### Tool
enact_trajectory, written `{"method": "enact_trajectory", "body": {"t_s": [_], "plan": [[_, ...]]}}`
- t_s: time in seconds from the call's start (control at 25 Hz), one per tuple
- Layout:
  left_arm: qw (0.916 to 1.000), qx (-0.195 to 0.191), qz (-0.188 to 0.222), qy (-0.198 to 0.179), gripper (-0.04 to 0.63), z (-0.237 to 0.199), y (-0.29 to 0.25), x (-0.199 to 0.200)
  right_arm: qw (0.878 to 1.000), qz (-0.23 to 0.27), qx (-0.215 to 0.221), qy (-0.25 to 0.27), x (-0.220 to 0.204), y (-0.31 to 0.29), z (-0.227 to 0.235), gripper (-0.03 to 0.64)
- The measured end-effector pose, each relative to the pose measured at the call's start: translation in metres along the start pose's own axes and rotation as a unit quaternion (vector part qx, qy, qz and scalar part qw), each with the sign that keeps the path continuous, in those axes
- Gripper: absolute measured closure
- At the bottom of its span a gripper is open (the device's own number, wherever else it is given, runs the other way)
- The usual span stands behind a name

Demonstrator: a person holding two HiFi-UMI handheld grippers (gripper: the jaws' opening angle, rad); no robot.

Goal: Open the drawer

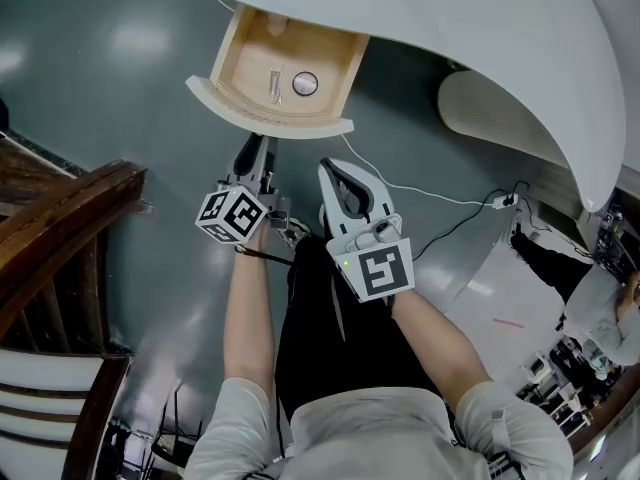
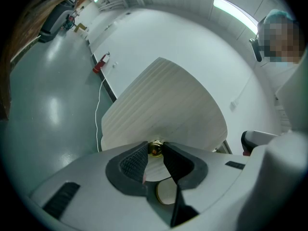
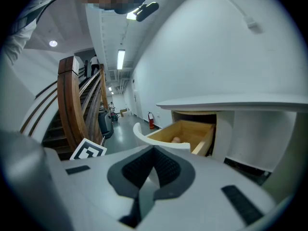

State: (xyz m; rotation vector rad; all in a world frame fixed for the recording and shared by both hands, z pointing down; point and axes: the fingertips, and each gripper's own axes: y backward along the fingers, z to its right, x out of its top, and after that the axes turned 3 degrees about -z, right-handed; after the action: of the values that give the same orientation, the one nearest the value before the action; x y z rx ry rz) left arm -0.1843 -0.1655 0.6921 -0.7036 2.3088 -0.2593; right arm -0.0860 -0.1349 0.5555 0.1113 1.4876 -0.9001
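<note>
Drawer [image 1: 275,120] open | left fingers [image 2: 134,163] clamped on knob [image 2: 155,148] | right fingers [image 3: 166,166] closed, empty

Pale wood drawer [image 1: 335,58], white front; brass knob [image 2: 155,148]; grey-green floor [image 1: 90,98].

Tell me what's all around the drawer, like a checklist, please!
Surface: glossy grey floor.
Job's things: drawer, standing open out of the white desk.
Clutter: round thing and small stick-shaped thing inside the drawer.
Grippers: left hand-held gripper shut on the brass knob; right hand-held gripper shut, empty.
Cables: white cable and black cable on the floor.
Surroundings: wooden stair rail.
</note>
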Motion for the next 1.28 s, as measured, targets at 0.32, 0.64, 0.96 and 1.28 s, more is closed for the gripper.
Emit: {"method": "enact_trajectory", "body": {"t_s": [0.32, 0.64, 0.96, 1.28], "plan": [[1.0, -0.006, 0.002, 0.002, 0.492, 0.0, 0.0, 0.0, 1.0, -0.007, -0.003, -0.003, -0.004, -0.003, 0.0, 0.604], [1.0, -0.002, -0.001, 0.002, 0.492, 0.001, 0.0, 0.0, 1.0, -0.007, -0.003, -0.004, 0.0, -0.008, 0.0, 0.604], [0.9997, 0.02, -0.01, 0.006, 0.492, 0.001, 0.001, -0.001, 1.0, -0.004, -0.002, -0.008, 0.005, -0.009, -0.001, 0.604], [0.9994, 0.032, -0.003, 0.013, 0.492, 0.004, 0.023, -0.003, 1.0, 0.0, -0.004, -0.014, 0.01, -0.005, -0.004, 0.604]]}}
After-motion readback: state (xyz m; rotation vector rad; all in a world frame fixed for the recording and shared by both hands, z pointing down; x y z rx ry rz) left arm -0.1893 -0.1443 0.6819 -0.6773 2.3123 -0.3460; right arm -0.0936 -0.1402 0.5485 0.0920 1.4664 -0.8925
